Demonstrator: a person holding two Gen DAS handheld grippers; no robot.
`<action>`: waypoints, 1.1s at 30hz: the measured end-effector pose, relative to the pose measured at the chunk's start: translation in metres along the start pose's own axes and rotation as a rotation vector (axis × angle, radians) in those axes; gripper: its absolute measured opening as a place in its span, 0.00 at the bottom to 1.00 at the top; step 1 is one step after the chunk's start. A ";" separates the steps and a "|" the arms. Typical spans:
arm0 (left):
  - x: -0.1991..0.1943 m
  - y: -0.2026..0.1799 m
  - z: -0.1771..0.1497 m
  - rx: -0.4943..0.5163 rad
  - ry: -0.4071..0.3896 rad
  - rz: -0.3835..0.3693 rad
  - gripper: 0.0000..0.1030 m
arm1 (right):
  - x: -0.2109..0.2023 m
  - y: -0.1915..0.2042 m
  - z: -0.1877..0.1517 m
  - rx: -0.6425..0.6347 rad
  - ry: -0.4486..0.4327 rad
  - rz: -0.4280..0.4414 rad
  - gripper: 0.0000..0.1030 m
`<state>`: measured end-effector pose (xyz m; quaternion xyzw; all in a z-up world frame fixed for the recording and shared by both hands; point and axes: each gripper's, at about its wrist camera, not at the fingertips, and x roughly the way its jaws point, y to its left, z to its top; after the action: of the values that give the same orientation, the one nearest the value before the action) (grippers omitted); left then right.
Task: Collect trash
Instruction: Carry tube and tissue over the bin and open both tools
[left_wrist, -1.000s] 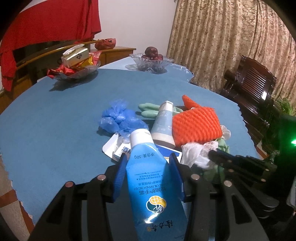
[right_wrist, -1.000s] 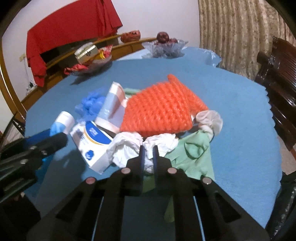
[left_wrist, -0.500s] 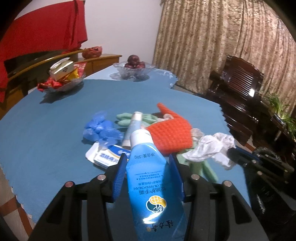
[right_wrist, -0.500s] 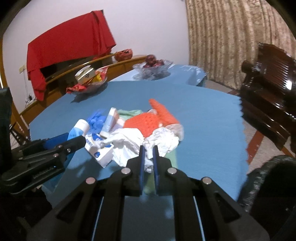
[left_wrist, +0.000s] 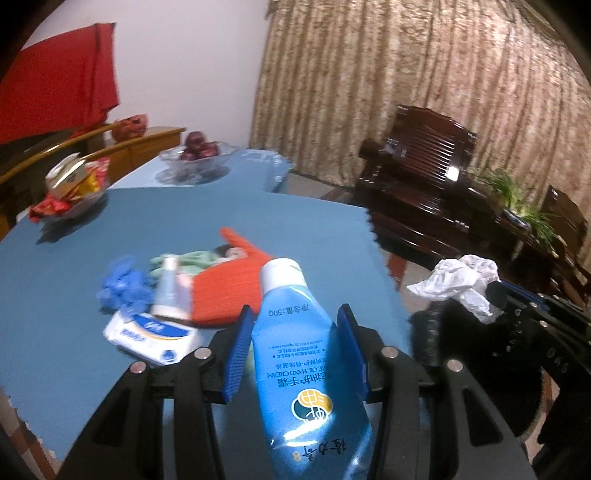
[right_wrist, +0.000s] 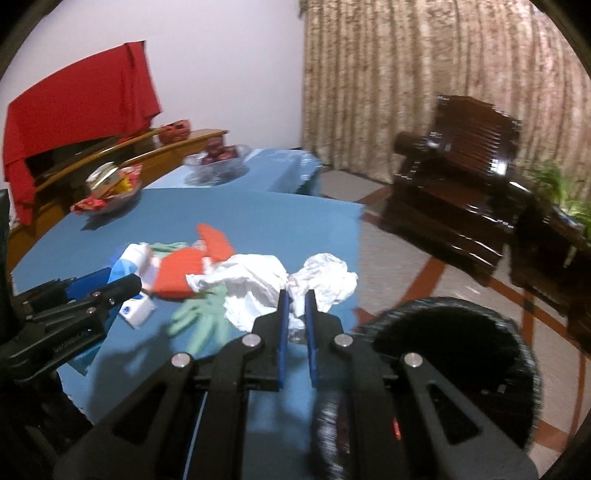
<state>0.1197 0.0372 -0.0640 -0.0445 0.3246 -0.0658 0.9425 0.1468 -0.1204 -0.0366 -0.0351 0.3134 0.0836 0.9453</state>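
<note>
Left gripper (left_wrist: 295, 332) angled downward above table (left_wrist: 66, 302), clamping blue tube (left_wrist: 295, 343), right gripper (right_wrist: 295, 314) angled downward, pinching crumpled tissue (right_wrist: 325, 280)

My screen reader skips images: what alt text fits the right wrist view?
The right tongs pinch crumpled white tissue above a blue table's edge, with a black trash bin below right. Leftover litter lies behind, and the left tongs enter from the left.
</note>
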 end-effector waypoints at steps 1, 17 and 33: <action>0.001 -0.007 0.002 0.009 0.001 -0.011 0.45 | -0.004 -0.007 0.000 0.008 0.001 -0.018 0.08; 0.020 -0.153 0.013 0.186 0.009 -0.232 0.45 | -0.053 -0.111 -0.037 0.122 0.027 -0.246 0.08; 0.073 -0.246 0.002 0.268 0.073 -0.362 0.45 | -0.052 -0.175 -0.070 0.201 0.074 -0.349 0.08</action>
<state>0.1550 -0.2164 -0.0756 0.0261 0.3337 -0.2782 0.9003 0.0961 -0.3077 -0.0596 0.0027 0.3439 -0.1147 0.9320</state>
